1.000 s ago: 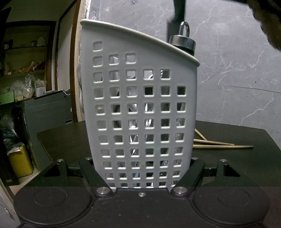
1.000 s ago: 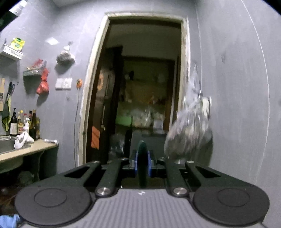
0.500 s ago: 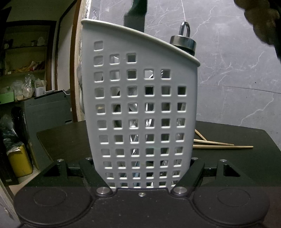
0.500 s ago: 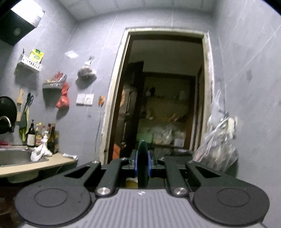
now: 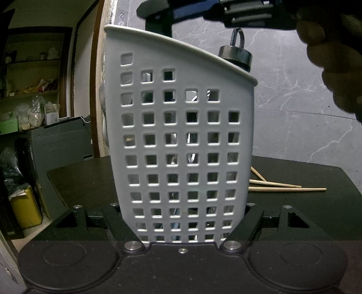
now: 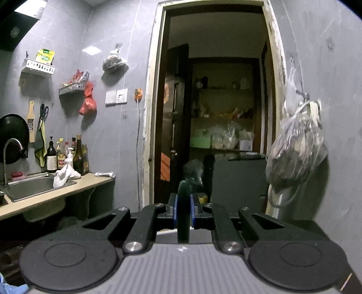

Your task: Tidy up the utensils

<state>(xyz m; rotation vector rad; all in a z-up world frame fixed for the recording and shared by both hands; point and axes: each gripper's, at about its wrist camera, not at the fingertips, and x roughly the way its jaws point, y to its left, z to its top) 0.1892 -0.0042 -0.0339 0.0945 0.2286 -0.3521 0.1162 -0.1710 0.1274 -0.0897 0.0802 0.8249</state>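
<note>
Left wrist view: the left hand-held gripper (image 5: 183, 217) is clamped on the base of a white perforated utensil holder (image 5: 181, 140), keeping it upright and steady on the dark bench (image 5: 316, 208), probably so it will not tip while being loaded. A metal handle with a hanging ring (image 5: 236, 53) pokes above the rim. Three wooden chopsticks (image 5: 282, 186) lie loose just beside the holder. Above the rim hangs the right hand-held gripper (image 5: 163, 11).

Right wrist view: that gripper is closed on a dark green utensil handle (image 6: 183, 212), held edge-on between blue pads (image 6: 173, 211), apparently to be dropped into the holder; a doorway (image 6: 215, 113) lies beyond.
</note>
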